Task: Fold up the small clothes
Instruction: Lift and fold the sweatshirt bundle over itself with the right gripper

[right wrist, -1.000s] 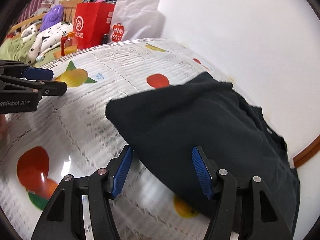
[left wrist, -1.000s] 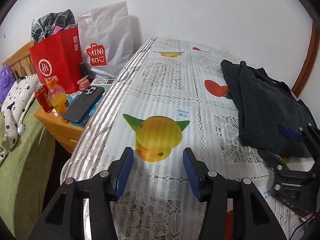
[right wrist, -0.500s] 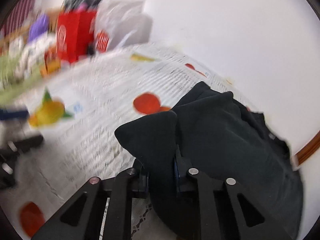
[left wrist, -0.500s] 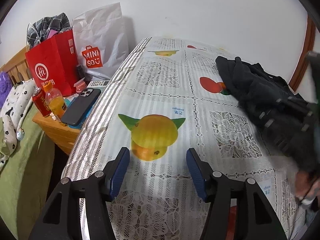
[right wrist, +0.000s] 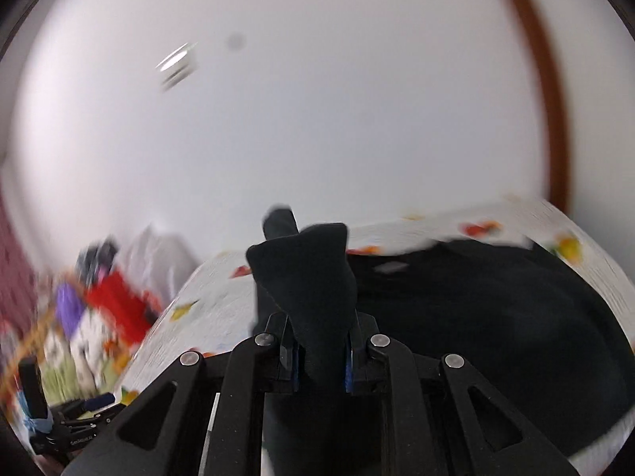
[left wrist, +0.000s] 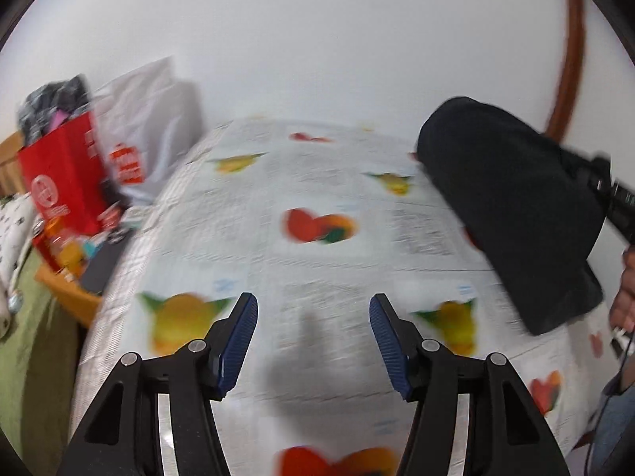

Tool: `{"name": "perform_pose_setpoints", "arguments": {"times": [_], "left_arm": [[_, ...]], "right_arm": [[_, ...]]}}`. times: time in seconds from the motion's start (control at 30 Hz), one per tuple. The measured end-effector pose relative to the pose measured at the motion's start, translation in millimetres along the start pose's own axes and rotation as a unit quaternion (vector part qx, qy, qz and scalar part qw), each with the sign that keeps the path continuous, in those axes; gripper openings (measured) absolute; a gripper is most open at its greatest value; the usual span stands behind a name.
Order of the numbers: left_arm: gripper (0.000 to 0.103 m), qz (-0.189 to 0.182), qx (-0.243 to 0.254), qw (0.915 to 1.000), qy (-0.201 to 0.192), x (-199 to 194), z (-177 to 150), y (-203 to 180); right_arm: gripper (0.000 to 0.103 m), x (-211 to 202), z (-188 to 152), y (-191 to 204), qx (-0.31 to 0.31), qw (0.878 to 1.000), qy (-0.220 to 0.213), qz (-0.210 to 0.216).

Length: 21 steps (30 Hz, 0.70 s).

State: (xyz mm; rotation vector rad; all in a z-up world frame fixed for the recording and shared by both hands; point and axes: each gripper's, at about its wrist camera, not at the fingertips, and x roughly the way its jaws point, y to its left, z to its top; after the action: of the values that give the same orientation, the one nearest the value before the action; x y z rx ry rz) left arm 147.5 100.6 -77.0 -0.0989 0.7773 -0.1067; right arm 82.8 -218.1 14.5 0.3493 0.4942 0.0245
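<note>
A dark garment hangs lifted above the right side of the table with the fruit-print cloth. My right gripper is shut on a corner of the dark garment, and the rest of it trails down to the table at the right. The right gripper also shows at the right edge of the left wrist view. My left gripper is open and empty above the near middle of the table. It shows at the lower left of the right wrist view.
A red paper bag and a white shopping bag stand left of the table by the wall. A low wooden stand with bottles and a phone is beside them. A brown door frame is at the right.
My right gripper closed on the garment's corner and lifted it off the table, tilting upward. My left gripper rose and swung right, staying open. Both views are now motion-blurred.
</note>
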Motion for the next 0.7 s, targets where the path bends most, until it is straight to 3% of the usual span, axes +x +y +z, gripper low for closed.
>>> {"name": "perform_pose_setpoints", "arguments": {"times": [0.13, 0.2, 0.27, 0.4, 0.47, 0.7], "left_arm": [[0.056, -0.039, 0.039, 0.9984, 0.009, 11, 3, -50], [0.056, -0.075, 0.059, 0.9952, 0.019, 18, 0, -80], [0.056, -0.107, 0.078, 0.9909, 0.027, 24, -6, -107], [0.056, -0.164, 0.108, 0.9793, 0.05, 32, -15, -152], [0.056, -0.182, 0.13, 0.9727, 0.061, 35, -20, -173], [0.056, -0.181, 0.182, 0.9622, 0.091, 56, -36, -227]], "right_arm": [[0.015, -23, -29, -81, 0.073, 0.996, 0.017, -0.057], [0.016, -26, -50, -112, 0.096, 0.991, 0.051, -0.081], [0.019, -28, -64, -133, 0.112, 0.988, 0.079, -0.069], [0.028, -41, -71, -137, 0.087, 0.989, 0.079, -0.088], [0.038, -44, -68, -133, 0.069, 0.99, 0.078, -0.093], [0.044, -21, -69, -137, 0.062, 0.989, 0.097, -0.091]]}}
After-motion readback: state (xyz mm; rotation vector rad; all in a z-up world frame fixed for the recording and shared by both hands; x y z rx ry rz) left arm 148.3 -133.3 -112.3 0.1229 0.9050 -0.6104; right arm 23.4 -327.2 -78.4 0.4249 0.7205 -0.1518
